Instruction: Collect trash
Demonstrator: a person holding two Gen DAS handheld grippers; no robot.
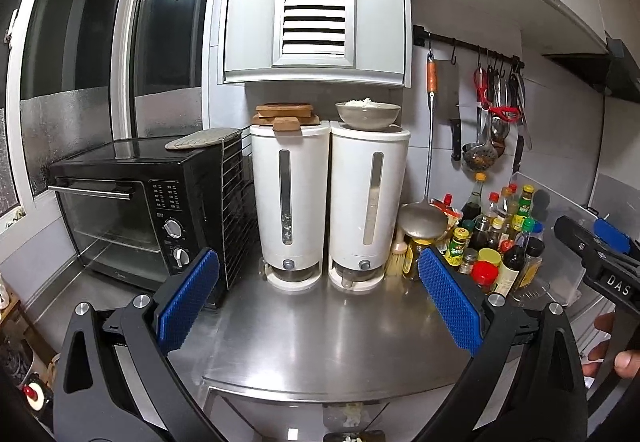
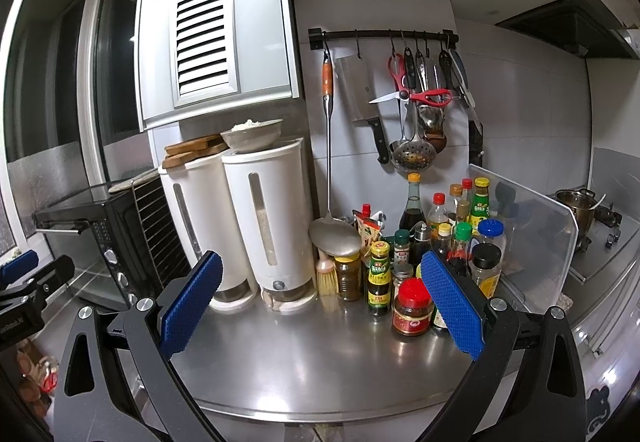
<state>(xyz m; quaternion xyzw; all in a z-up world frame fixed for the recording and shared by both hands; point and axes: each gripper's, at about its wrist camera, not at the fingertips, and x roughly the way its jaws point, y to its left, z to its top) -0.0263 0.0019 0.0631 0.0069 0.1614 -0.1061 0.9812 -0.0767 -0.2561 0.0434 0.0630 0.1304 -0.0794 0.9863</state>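
**Both claws spread wide over a bare steel bench, no trash plainly in sight**

No item of trash can be picked out on the bench (image 1: 328, 338); only something pale and crumpled (image 1: 352, 412) shows below its front edge in the left wrist view, too blurred to name. The left claw (image 1: 318, 300) hangs released, its blue pads far apart and holding nothing, over the middle of the bench's front part. The right claw (image 2: 320, 302) is likewise spread and empty, nearer the bench's right side.

The front half of the bench is open steel from the curved front edge back to the things along the rear. At the back stand two white dispensers (image 1: 330, 202) side by side, a bowl of rice (image 1: 368, 113) on the right one and wooden boards (image 1: 285, 115) on the left one. A black oven (image 1: 136, 210) fills the rear left corner. A crowd of condiment bottles (image 2: 436, 242) packs the rear right corner, with a red-capped jar (image 2: 413, 307) foremost, just beside the right claw's right pad.

Only the right wrist view shows the clear splash screen (image 2: 528, 226) at the bench's right edge and, beyond it, a steel pot (image 2: 576, 208) on the stove. Only the left wrist view shows fingers (image 1: 612, 354) of the person's hand on the right claw's handle.
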